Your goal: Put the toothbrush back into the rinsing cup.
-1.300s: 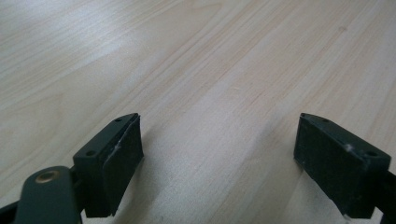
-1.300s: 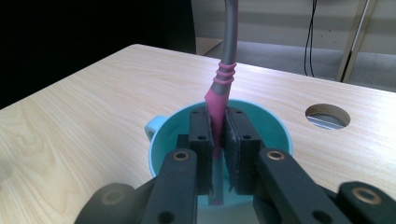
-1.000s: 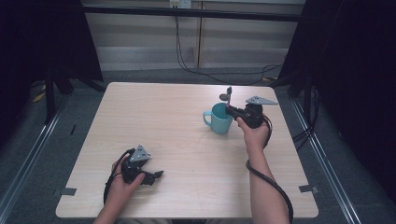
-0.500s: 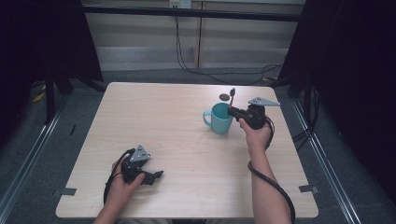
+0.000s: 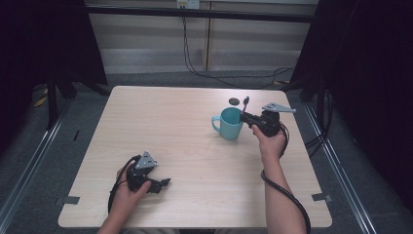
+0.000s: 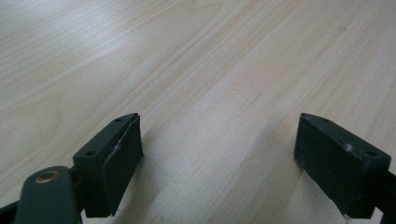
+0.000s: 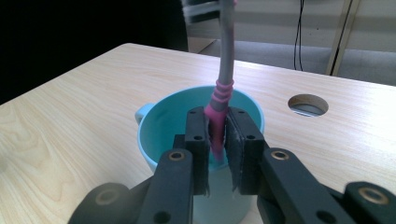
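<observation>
My right gripper point(image 7: 218, 135) pinches a toothbrush point(image 7: 223, 70) by its pink grip, jaws pressed against it from both sides. The brush stands upright, handle end down between the jaws, head end up and blurred at the top of the right gripper view. Directly beyond and below the jaws sits the teal cup point(image 7: 163, 135), open mouth up, handle off to my jaws' left.

Progress, as I judge it: the brush is picked up and brought over the cup; what is left is lowering it in and letting go. I cannot tell whether the lower tip already sits inside the rim or just above it.

The brush: grey stem, pink ribbed collar, pink grip; thin and stiff-looking.

In the high view the right gripper point(image 5: 247, 115) is just beside the cup point(image 5: 230, 124). My left gripper point(image 6: 219, 154) rests on the table point(image 6: 210, 56) well apart from the cup, jaws spread wide, nothing between them
</observation>
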`<state>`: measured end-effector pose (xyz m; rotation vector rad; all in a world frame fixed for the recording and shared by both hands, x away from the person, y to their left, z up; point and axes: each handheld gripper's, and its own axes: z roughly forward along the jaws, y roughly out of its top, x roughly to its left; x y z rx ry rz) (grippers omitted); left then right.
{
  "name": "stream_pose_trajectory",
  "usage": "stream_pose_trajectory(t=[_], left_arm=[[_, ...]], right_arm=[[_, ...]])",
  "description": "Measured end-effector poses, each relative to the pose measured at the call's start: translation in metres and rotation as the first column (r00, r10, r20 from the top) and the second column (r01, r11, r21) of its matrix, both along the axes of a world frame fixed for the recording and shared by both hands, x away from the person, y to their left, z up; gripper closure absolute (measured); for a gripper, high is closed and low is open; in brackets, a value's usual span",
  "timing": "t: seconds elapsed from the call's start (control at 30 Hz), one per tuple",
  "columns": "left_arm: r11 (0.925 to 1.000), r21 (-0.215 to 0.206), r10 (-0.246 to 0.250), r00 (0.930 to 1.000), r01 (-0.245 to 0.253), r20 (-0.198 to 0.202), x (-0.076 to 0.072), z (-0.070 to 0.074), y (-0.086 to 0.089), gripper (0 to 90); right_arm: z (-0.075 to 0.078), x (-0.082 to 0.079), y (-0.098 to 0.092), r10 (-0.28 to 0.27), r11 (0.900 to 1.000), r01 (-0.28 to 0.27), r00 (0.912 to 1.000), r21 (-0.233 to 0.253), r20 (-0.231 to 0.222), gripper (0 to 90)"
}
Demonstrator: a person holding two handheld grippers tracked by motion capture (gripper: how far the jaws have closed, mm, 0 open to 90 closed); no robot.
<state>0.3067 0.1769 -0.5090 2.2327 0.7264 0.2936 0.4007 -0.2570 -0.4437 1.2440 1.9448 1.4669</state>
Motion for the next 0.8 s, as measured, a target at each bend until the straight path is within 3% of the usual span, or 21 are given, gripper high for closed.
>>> stream_pose_trajectory(t=[0.6, 0.8], left_arm=[[1.0, 0.0, 0.0, 1.0, 0.0, 0.001, 0.0, 0.0, 0.0, 15.0], [1.0, -0.001, -0.001, 1.0, 0.001, -0.001, 0.0001, -0.0001, 0.0, 15.0]], right_arm=[[0.0015, -0.0057, -0.0082, -0.025, 1.0, 0.025, 0.9997, 0.009, -0.003, 69.1], [0.0021, -0.0065, -0.0088, -0.033, 0.999, 0.033, 0.9992, -0.008, -0.022, 56.9]])
